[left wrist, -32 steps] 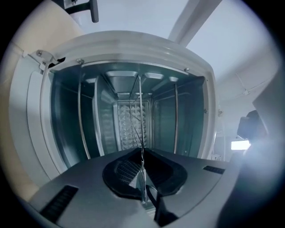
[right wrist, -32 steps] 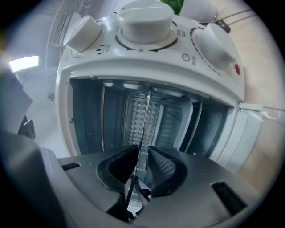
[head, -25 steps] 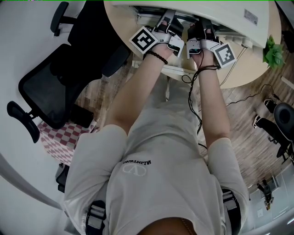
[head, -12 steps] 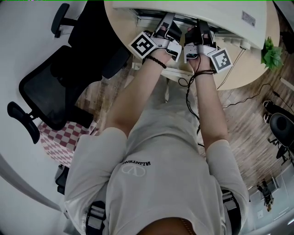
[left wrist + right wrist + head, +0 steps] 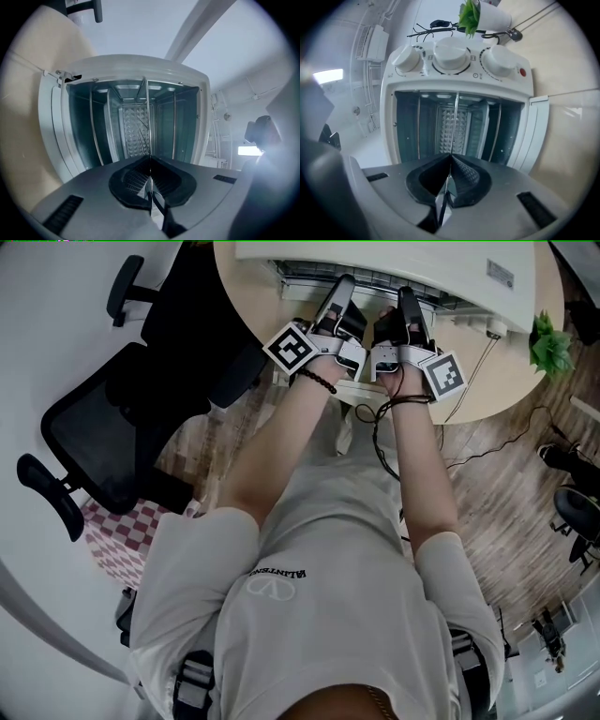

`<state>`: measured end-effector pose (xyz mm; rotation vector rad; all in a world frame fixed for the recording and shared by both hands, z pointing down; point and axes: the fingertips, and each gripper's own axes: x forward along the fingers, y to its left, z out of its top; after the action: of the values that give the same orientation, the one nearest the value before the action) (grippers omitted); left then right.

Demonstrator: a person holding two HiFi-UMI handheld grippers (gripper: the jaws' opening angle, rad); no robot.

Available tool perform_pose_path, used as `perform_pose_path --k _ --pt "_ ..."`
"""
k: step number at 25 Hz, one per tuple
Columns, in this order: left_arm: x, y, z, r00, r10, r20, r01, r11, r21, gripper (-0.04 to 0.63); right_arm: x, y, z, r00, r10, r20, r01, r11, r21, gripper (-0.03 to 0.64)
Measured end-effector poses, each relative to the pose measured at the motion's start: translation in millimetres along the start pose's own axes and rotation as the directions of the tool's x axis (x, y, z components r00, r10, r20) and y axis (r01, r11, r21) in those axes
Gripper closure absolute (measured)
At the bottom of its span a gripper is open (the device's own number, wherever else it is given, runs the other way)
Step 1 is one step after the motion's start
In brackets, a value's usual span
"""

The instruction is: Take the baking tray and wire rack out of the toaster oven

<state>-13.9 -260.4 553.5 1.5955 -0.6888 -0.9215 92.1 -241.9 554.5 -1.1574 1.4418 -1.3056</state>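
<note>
The left claw (image 5: 150, 164) pinches what I think is the thin rack (image 5: 147, 117), poking from the oven (image 5: 79, 126). The right claw (image 5: 451, 159) just closed on it too.

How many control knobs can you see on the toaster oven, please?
3, in a row on the toaster oven in the right gripper view: left knob, middle knob, right knob beside a red light. None appears hidden.
</note>
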Motion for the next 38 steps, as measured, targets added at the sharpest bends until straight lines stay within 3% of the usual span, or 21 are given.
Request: perform_pose_path --k 20,38 --pt "-55 -20 -26 0.998 0.030 0.054 -0.030 1.000 0.003 0.594 -59 8 -19 0.997 -0.025 -0.073 0.027 0.999 0.028 0.606" --pt "-106 -36 -47 0.999 0.027 0.043 -0.027 1.000 0.000 0.593 -111 15 -40 0.996 -0.031 -0.081 0.034 0.999 0.033 0.606"
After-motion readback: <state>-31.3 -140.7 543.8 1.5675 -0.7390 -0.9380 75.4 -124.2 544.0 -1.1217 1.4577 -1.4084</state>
